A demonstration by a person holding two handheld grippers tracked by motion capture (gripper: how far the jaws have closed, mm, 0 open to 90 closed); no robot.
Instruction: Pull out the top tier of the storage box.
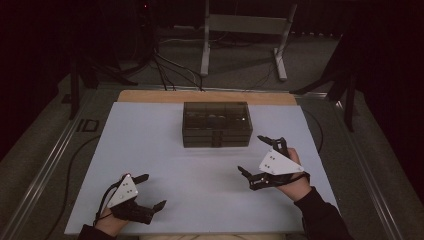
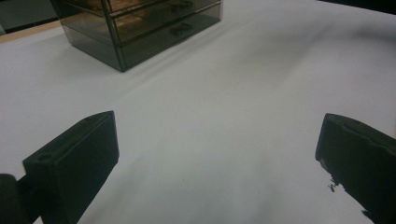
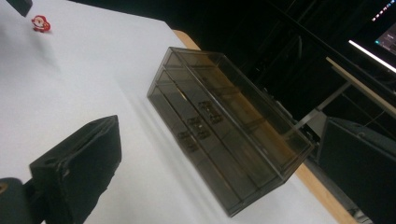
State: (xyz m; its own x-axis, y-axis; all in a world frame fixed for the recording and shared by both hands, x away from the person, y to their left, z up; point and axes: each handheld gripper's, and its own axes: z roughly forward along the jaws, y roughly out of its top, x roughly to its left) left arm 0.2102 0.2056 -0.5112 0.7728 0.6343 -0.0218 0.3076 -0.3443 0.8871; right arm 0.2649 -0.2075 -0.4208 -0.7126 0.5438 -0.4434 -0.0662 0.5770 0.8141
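Drawer box [image 1: 216, 124]: smoked transparent plastic organiser, three stacked drawers, dark handles on the front; it stands on the far middle of the worktop, front facing the person. All drawers sit flush with the frame.
Drawer box, left gripper view [image 2: 140, 25]: at top left, well ahead of the fingers, one corner turned toward the camera.
Drawer box, right gripper view [image 3: 224, 135]: appears tilted across the middle of the view because the camera is rolled; three handles [image 3: 198, 123] line up in a row on the front.
Worktop [image 1: 150, 150]: white sheet over a wooden board whose edge shows along the far side.
Left gripper [image 1: 149, 191]: near left part of the worktop, held in the person's left hand [image 1: 107, 222], grey three-cornered plate on top. Fingers wide apart, holding nothing, well apart from the drawer box.
Right gripper [image 1: 252, 155]: right of centre, just near the front right corner of the drawer box, not touching it. Fingers wide apart, empty.
Right hand [image 1: 295, 182]: wraps the gripper body, dark sleeve behind it.
Small red-and-white figure [image 3: 41, 23]: on the white sheet at the top left of the right gripper view, well apart from the drawer box; too small to tell detail.
Background: white metal stand [image 1: 245, 35] on the floor beyond the worktop; dark surroundings.
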